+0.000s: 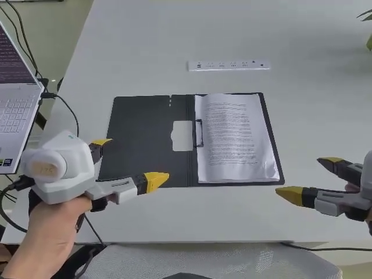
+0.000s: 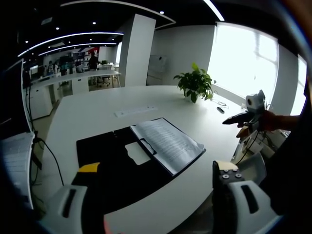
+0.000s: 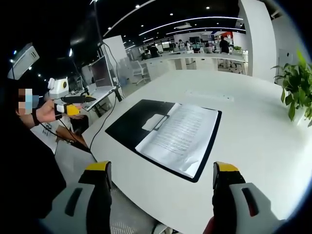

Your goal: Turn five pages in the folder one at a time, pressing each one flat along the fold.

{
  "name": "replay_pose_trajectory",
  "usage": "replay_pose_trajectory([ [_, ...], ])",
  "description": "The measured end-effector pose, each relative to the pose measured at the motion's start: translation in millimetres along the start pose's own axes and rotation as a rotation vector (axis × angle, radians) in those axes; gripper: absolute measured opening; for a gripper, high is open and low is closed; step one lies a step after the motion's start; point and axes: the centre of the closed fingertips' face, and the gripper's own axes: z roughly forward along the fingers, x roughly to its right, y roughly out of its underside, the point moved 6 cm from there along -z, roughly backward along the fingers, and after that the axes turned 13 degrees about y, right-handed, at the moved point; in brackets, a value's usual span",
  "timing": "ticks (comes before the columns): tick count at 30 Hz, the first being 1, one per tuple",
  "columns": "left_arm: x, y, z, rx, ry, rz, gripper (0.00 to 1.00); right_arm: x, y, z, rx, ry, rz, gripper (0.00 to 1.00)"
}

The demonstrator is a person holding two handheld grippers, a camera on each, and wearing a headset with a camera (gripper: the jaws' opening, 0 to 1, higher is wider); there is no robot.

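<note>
Head view, left gripper agape, near folder

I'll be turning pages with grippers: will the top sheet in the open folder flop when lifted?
Probably floppy: the sheets look thin, and their near right corner seems to curl up already. Likely light, so two may lift together. The clip along the inner edge should make it hinge there rather than slide off the folder.
</note>
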Motion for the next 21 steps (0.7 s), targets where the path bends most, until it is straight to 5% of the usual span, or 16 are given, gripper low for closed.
replay_pose_trajectory([
  [12, 3.5, -6.2, 9.9, 0.011, 0.028, 0.001, 0.92, 0.8, -0.3, 2.2, -0.007, 0.000, -0.002, 0.85],
  [21, 6.5, -7.9, 25.8, -0.027, 0.067, 0.023, 0.92, 2.0, -3.1, 4.5, -0.007, 0.000, -0.002, 0.84],
])
